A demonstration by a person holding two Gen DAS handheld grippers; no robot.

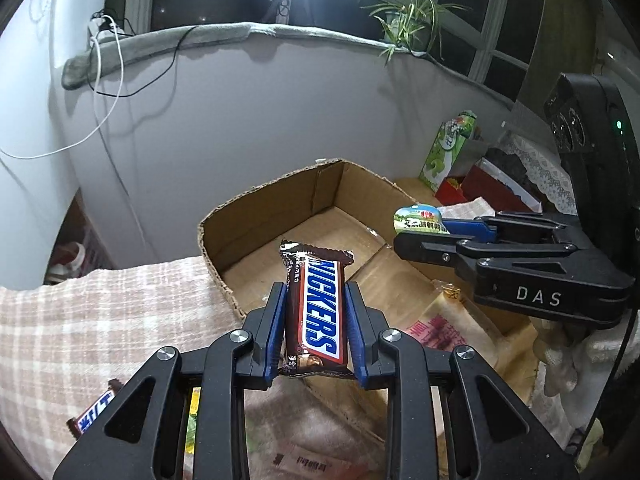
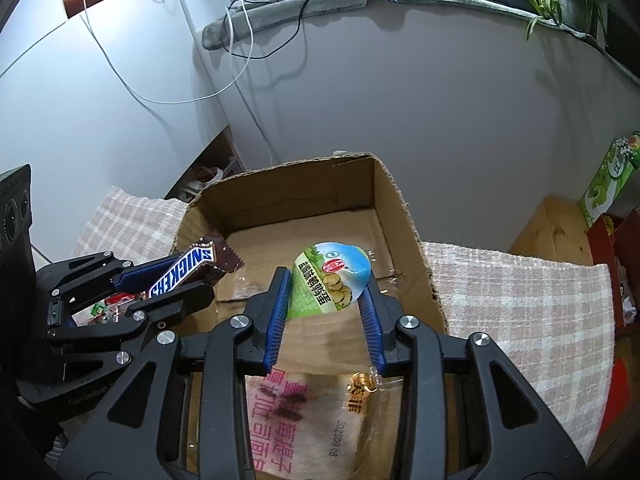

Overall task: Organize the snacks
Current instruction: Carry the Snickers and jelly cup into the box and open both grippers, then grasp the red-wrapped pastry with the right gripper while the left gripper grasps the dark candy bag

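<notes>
My left gripper (image 1: 316, 292) is shut on a Snickers bar (image 1: 320, 308) and holds it upright over the near edge of an open cardboard box (image 1: 280, 208). My right gripper (image 2: 326, 276) is shut on a green and blue snack pouch (image 2: 330, 280), also above the box (image 2: 396, 208). In the left wrist view the right gripper (image 1: 404, 236) comes in from the right with the pouch (image 1: 420, 220). In the right wrist view the left gripper (image 2: 196, 276) sits at the left with the Snickers bar (image 2: 180, 274). A clear bread packet (image 2: 304, 416) lies in the box below.
The box stands on a checked cloth (image 1: 100, 320) over a table. A second Snickers bar (image 1: 96, 412) lies on the cloth at lower left. A green carton (image 1: 448, 148) and a red box (image 1: 484, 188) stand at the right. A wall and window sill (image 1: 240, 36) are behind.
</notes>
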